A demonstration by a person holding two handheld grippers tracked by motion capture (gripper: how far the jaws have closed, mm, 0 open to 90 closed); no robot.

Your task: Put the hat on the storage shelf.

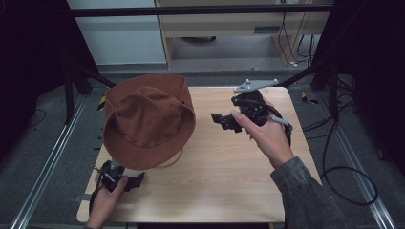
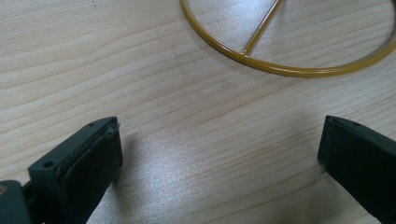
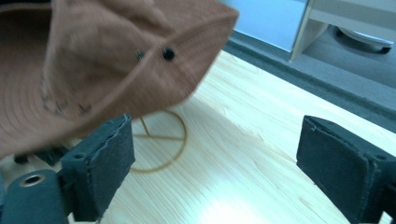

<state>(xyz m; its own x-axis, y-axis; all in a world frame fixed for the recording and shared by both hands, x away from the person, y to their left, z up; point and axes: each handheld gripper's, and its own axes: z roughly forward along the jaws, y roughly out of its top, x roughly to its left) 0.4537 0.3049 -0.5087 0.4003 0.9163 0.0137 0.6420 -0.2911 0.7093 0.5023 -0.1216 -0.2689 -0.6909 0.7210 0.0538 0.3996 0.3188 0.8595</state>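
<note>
Brown hat (image 1: pixel 148 119) perched on thin yellow wire stand (image 2: pixel 285 70) at table (image 1: pixel 224 181) left – soft suede-like cloth, light, floppy brim, likely to sag. Best hold: brim edge near eyelets. Right gripper (image 1: pixel 220 120) fingers wide apart, empty, aimed at hat; left gripper (image 1: pixel 138 180) fingers apart, empty – resting by stand

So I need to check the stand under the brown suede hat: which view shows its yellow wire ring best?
The left gripper view: the ring is sharp and close. The right gripper view shows it partly under the hat; the high view, a sliver.
</note>
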